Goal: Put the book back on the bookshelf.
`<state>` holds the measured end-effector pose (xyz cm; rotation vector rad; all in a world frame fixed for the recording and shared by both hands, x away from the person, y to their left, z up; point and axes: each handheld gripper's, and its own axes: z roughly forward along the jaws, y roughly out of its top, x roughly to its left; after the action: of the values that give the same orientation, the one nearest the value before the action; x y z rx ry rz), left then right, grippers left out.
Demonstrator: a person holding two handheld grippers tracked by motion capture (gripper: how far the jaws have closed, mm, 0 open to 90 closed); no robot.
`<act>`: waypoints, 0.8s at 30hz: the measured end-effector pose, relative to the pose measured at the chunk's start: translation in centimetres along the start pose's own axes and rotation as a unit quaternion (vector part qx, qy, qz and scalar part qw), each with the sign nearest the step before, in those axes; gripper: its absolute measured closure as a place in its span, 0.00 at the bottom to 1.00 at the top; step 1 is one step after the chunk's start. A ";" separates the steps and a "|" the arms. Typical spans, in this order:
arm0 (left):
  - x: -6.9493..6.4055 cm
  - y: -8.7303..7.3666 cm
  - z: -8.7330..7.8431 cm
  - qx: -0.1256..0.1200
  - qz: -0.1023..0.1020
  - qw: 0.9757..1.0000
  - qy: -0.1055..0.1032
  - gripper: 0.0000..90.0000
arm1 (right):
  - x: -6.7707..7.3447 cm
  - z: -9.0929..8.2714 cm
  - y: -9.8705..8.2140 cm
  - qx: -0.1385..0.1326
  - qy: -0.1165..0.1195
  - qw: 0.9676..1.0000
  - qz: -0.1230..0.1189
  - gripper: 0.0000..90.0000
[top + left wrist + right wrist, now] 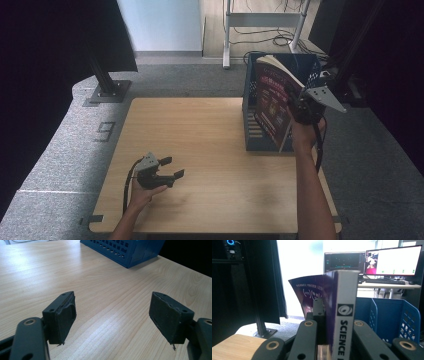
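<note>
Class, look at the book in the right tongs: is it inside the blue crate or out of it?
Out: the book is held by the right tongs above the blue crate.

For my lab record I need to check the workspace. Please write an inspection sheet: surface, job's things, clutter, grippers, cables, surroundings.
Surface: wooden table, bare in the middle.
Job's things: purple book held up over the blue crate at the table's far right; spine reads SCIENCE.
Clutter: nothing seen.
Grippers: right gripper shut on the book; left gripper open, holding nothing, low over the table.
Cables: black cable trails from the left gripper; floor cables beyond the table.
Surroundings: grey carpet, dark curtains, monitors on a desk.
</note>
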<state>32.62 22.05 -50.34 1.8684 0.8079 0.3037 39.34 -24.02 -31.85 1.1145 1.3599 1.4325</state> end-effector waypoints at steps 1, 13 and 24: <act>0.0 0.0 0.0 -0.001 -0.001 1.000 0.000 0.24 | 0.0 0.2 0.0 0.001 0.000 1.000 0.001 0.91; 0.2 0.0 0.1 -0.002 -0.003 1.000 -0.002 0.24 | -0.3 1.8 -0.8 0.008 -0.015 1.000 0.006 0.91; 0.0 0.0 0.1 -0.003 0.000 1.000 -0.002 0.24 | -0.3 2.6 -1.2 0.006 -0.018 1.000 0.008 0.91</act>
<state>32.66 21.98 -50.33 1.8630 0.8035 0.3018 41.91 -23.66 -33.02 1.1569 1.3389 1.4104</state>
